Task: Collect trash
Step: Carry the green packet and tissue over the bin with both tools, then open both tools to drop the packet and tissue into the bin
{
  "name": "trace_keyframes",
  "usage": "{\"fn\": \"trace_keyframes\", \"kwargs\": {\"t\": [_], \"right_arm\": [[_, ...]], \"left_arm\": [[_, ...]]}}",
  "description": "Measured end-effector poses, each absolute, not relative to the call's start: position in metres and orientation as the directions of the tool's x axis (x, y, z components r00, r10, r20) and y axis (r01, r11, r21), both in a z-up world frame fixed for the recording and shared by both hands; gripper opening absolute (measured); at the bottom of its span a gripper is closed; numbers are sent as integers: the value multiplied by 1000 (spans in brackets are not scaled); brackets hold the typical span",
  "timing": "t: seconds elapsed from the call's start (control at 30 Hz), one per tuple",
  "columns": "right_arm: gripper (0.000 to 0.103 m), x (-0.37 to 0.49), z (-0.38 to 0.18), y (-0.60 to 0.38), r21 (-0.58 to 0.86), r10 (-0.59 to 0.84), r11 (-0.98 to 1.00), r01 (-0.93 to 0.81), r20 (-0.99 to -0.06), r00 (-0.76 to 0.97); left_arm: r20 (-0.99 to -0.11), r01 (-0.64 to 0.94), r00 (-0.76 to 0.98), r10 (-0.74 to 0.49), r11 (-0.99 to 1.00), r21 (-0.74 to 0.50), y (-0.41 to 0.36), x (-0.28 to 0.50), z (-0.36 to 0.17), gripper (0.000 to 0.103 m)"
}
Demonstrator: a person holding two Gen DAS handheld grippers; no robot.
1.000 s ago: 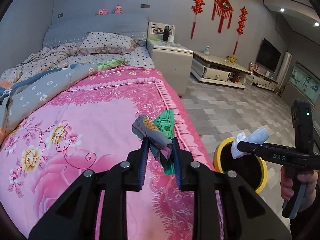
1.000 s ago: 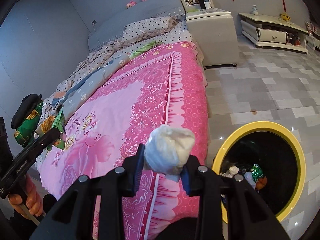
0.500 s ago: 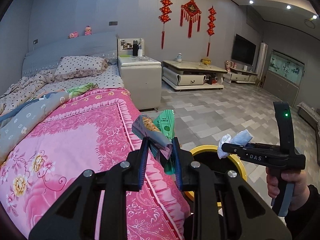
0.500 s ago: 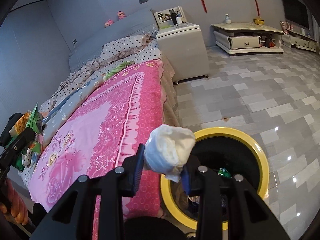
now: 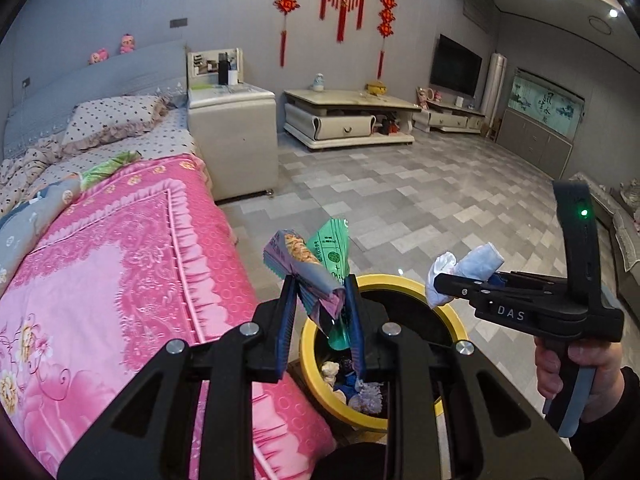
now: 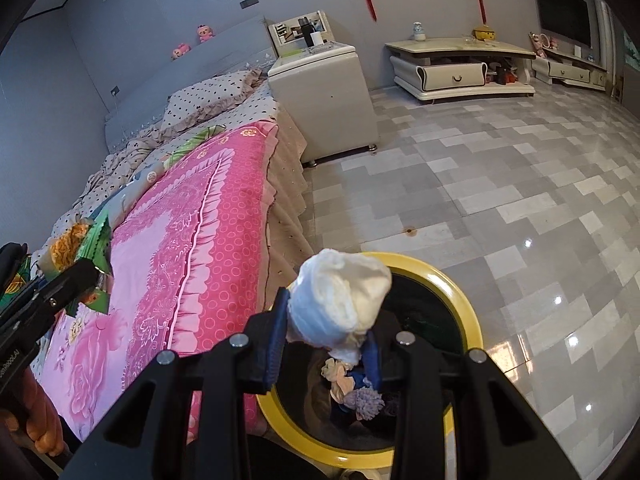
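1. Left gripper (image 5: 320, 300): fingers clamped on crumpled snack wrappers (image 5: 310, 266), one purple, one green, held just above the near rim of the bin.
2. Right gripper (image 6: 326, 330): fingers pinching a wadded white tissue (image 6: 340, 296), directly over the bin mouth.
3. Yellow-rimmed trash bin (image 6: 460, 292): on the floor beside the pink bedspread (image 5: 120, 264); already holds several scraps below the fingers.
4. Progress: both loads collected and carried over; release into the bin not yet done.
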State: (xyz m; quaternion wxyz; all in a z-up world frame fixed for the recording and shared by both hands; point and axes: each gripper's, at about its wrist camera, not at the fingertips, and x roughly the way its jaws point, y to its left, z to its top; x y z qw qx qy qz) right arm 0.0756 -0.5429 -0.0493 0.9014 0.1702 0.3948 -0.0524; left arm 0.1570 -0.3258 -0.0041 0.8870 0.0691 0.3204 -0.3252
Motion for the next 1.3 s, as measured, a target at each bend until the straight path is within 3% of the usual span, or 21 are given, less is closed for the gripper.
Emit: {"fn": "trace_keyframes", "kwargs": {"t": [0.33,0.53,1.1,1.3], "right_arm": [[31,88,-72,-563,264,46,930,257,-776,629],[31,97,-88,-580,314,83,903,292,-797,599],[37,88,-83,-590,332,54,872,359,-796,603],[50,78,-77,-597,331,26,857,395,-793,609]], "left_arm": [[-718,643,478,-506,759,-107,-374,198,-64,23],[-767,628,371,-524,750,-208,-381,214,-99,24],[-739,627,360,-570,734,-261,-371,213,-98,41],[-732,631,359,-580,728,-267,-367,207,-93,51]]}}
